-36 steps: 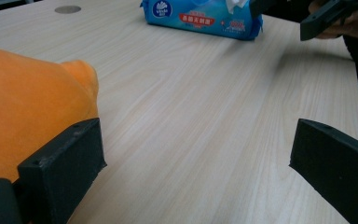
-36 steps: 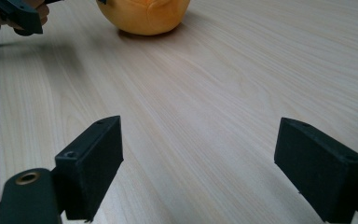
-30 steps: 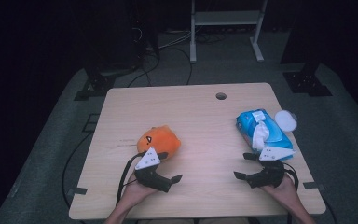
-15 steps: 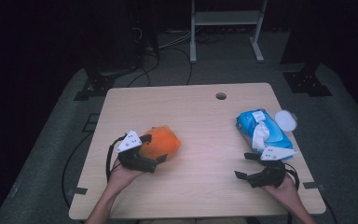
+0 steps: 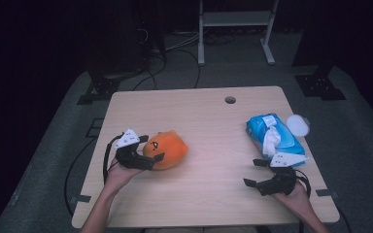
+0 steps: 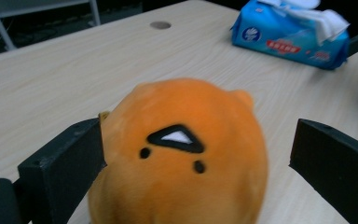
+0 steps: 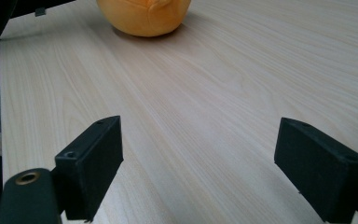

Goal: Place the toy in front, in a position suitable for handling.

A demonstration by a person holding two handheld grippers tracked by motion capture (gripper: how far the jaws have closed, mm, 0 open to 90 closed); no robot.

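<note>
An orange plush toy (image 5: 167, 149) with a small black-and-white face lies on the left half of the wooden table (image 5: 209, 126). My left gripper (image 5: 151, 148) reaches it from the left, open, one jaw on each side. In the left gripper view the plush toy (image 6: 182, 154) sits between the jaws; the left jaw touches it and the right jaw stands apart. My right gripper (image 5: 254, 173) rests near the front right edge, open with nothing in it. The right gripper (image 7: 198, 163) looks across bare wood toward the plush toy (image 7: 144, 16).
A blue pack of wet wipes (image 5: 274, 137) with a white wipe sticking out lies at the right, just beyond my right gripper. A round white lid (image 5: 297, 124) sits beside it at the table's right edge. A cable hole (image 5: 230, 99) is at the back.
My left gripper has swung from in front of the plush toy to its left side and brought its open jaws around it. The right gripper has stayed still.
</note>
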